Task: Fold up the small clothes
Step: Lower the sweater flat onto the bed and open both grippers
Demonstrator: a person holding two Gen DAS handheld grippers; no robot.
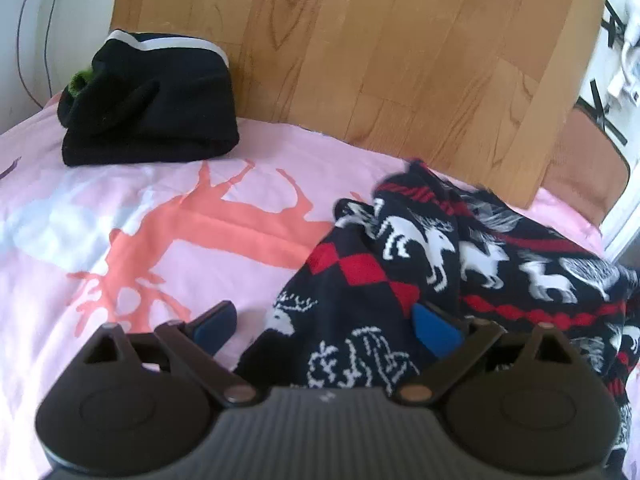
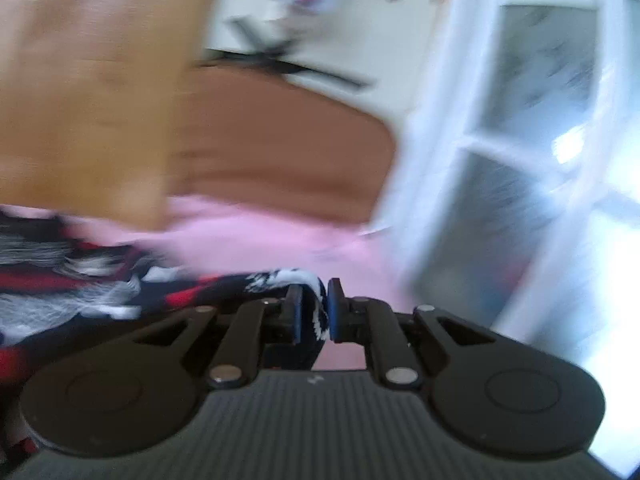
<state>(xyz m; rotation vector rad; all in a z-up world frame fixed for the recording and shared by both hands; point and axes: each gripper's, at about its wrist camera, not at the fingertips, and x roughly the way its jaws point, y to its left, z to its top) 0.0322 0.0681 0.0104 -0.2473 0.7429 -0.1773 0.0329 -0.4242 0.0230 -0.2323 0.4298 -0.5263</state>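
The crumpled dark navy knitted sweater (image 1: 460,264) with white deer and red diamonds lies on the pink bedsheet (image 1: 120,216), at three o'clock. The left gripper (image 1: 326,326) stands wide over its edge; the right gripper (image 2: 314,312) pinches a fold.

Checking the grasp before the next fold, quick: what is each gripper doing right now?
Left gripper: open wide over an edge of the patterned sweater, not gripping.
Right gripper: closed on a fold of the sweater.

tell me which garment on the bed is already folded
The plain black garment with the white band, a neat bundle by the wooden headboard. The navy, red and white patterned knit lies crumpled.
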